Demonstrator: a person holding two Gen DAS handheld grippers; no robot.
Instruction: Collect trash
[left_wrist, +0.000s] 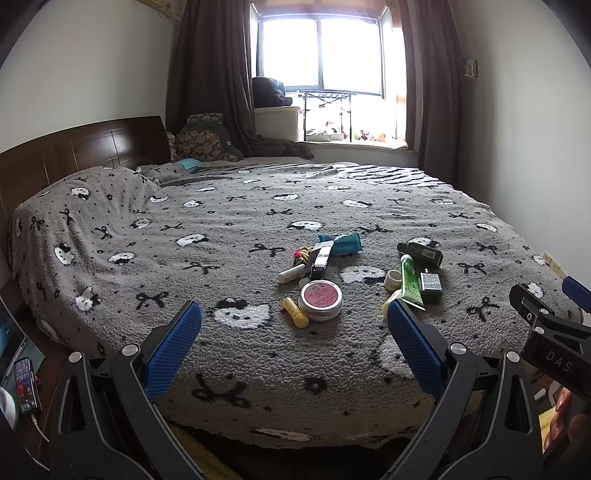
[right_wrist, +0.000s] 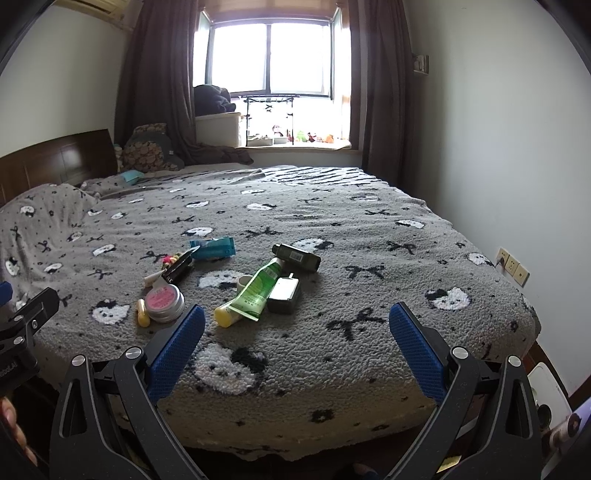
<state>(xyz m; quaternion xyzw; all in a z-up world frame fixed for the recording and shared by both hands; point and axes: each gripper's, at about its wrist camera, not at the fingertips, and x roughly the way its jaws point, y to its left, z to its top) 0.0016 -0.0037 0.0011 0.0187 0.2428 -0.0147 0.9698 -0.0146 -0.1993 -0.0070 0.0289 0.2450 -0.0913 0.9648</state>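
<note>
- Your left gripper (left_wrist: 293, 343): jaws spread wide, blue pads holding nothing and touching nothing, poised over the near edge of the bed.
- Your right gripper (right_wrist: 295, 343): jaws likewise wide apart, empty, off the blanket; in the left wrist view its black body shows at 3 o'clock.
- Bed (left_wrist: 258, 206): grey fleece blanket with white cat faces and black bows, filling the view; wooden headboard (left_wrist: 81, 147) at 10 o'clock, window (left_wrist: 317, 55) at 12 o'clock.
- Trash cluster: lies on the blanket just past the left gripper's fingertips, at about 12 to 1 o'clock; from the right wrist view it sits at 11 o'clock. Nothing stands between either gripper and it.
- Green tube (right_wrist: 255, 291): yellow cap toward you, resting against the small dark box (right_wrist: 283, 294).
- Dark green bottle (right_wrist: 296, 257): on its side, beyond the tube.
- Teal packet (right_wrist: 214, 247): far side of the cluster, touching a black-and-white rectangular item (left_wrist: 320, 261).
- Round tin (left_wrist: 320, 298): pink lid, with a yellow capsule-shaped item (left_wrist: 295, 313) just beside it at 8 o'clock.
- White ring-shaped item (left_wrist: 393, 280): between tin and tube.
- Phone (left_wrist: 26, 384): at 8 o'clock, off the bed, screen lit.
</note>
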